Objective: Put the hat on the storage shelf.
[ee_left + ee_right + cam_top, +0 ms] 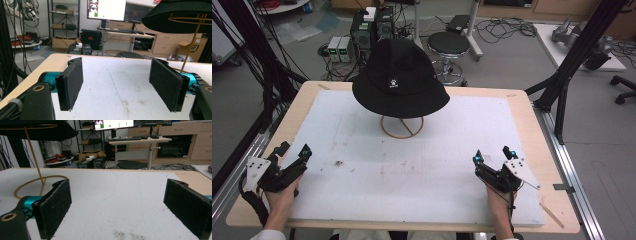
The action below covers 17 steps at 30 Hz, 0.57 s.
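Left claw: nearest the person, at the near left edge of the surface, held in the left hand; its jaws stand wide apart with nothing between them, as the left gripper view shows, pads facing each other over bare white sheet.
Right claw: at the near right of the surface, held in the right hand; released as well, its pads spread wide with only the sheet between them in the right gripper view.
Surface: a pale wooden top covered by a white sheet, scuffed and faintly stained in the middle, bare between the claws and the stand.
Stand: a thin gold wire frame with a ring base, toward the far middle of the sheet, well apart from both claws.
Hat: a black bucket hat with a small white emblem, sitting on top of the stand, brim level all round; in both gripper views its dark brim shows overhead at one side.
Beyond the surface: a round stool, computer boxes and loose cables on the floor.
Progress: by my reading the work has not begun. The hat rests untouched on its stand and both claws are empty at the near edge.
Left to do: everything, most likely reaching forward to the brim, closing on it and lifting the hat clear of the wire frame.
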### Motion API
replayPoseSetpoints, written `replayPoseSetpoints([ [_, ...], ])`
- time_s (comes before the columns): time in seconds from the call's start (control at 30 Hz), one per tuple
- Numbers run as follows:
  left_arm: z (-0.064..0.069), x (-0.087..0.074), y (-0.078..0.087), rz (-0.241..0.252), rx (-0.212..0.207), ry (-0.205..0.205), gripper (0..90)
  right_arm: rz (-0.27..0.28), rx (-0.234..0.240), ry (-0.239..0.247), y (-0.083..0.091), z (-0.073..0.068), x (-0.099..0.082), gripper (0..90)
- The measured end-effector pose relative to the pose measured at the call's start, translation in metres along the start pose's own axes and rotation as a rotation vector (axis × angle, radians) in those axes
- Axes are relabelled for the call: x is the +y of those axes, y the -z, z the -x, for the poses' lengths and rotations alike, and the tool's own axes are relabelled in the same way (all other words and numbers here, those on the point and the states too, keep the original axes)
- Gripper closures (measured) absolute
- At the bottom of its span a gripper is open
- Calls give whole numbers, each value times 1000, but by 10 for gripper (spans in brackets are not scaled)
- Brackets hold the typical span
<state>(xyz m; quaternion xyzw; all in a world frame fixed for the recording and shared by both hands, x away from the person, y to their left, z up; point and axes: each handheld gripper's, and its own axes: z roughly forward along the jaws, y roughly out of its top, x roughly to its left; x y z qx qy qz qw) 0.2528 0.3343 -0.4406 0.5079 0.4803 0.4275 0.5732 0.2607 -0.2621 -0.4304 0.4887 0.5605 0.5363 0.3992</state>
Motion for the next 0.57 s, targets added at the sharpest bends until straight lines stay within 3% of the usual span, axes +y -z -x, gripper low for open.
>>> replayPoseSetpoints([
  [0.57, 1, -1, -1, -8, -7, -1, 276, 0, 1, -2, 0, 0, 0, 71],
])
